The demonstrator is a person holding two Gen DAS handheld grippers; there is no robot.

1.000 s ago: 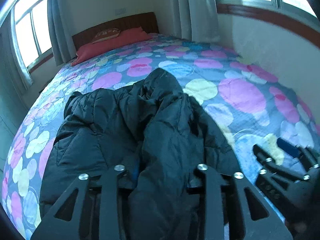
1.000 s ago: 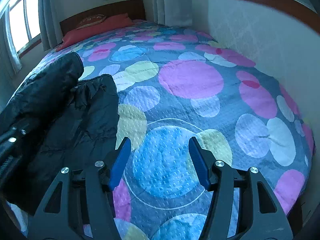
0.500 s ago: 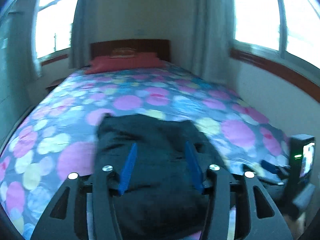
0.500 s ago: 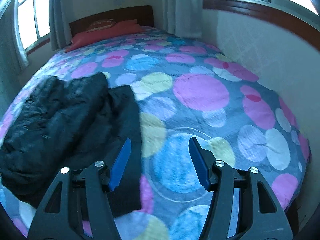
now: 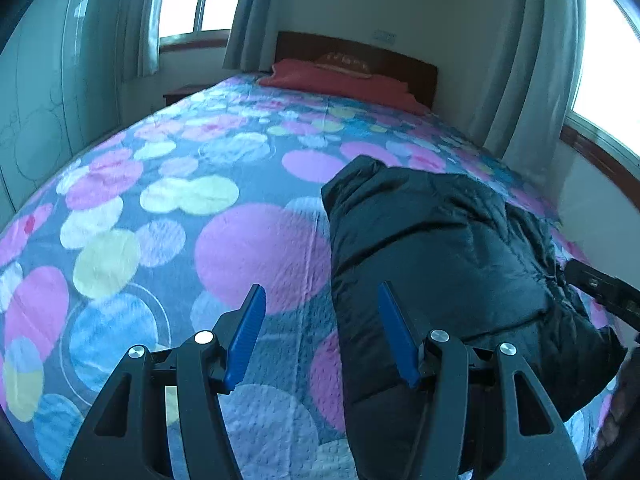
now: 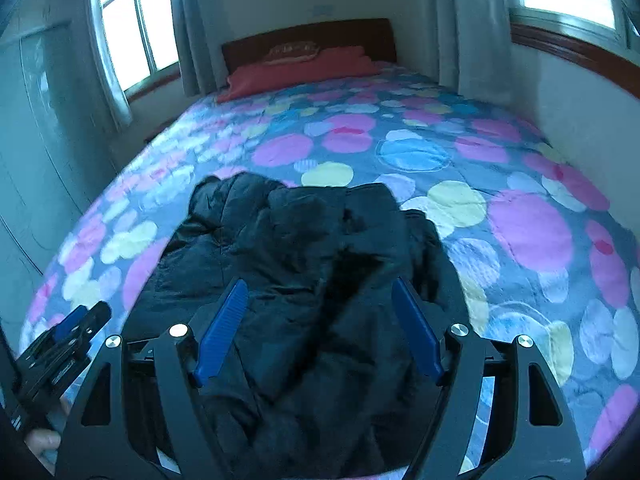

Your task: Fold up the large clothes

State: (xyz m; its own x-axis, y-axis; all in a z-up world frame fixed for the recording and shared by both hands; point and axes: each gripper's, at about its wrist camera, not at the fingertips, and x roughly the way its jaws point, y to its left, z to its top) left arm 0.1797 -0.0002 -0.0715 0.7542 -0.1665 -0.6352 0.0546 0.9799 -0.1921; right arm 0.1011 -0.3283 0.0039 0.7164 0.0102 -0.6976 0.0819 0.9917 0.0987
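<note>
A black puffy jacket (image 5: 440, 264) lies folded in a bundle on the bed's spotted quilt (image 5: 248, 248). My left gripper (image 5: 320, 336) is open and empty, held above the quilt at the jacket's left edge. In the right wrist view the jacket (image 6: 304, 256) fills the middle. My right gripper (image 6: 320, 328) is open and empty, held just above the jacket's near end. The left gripper also shows at the lower left of the right wrist view (image 6: 68, 336). The right gripper's black body shows at the right edge of the left wrist view (image 5: 604, 292).
The bed has a wooden headboard (image 6: 308, 40) and a red pillow (image 6: 296, 72) at the far end. A wall with a wooden sill (image 6: 572, 56) runs along the right side. Curtained windows (image 6: 132, 32) and a pale wardrobe (image 5: 44, 92) stand to the left.
My left gripper let go of the jacket, opened and swung left of it. The jacket dropped into a folded bundle. My right gripper moved left over the jacket, still open.
</note>
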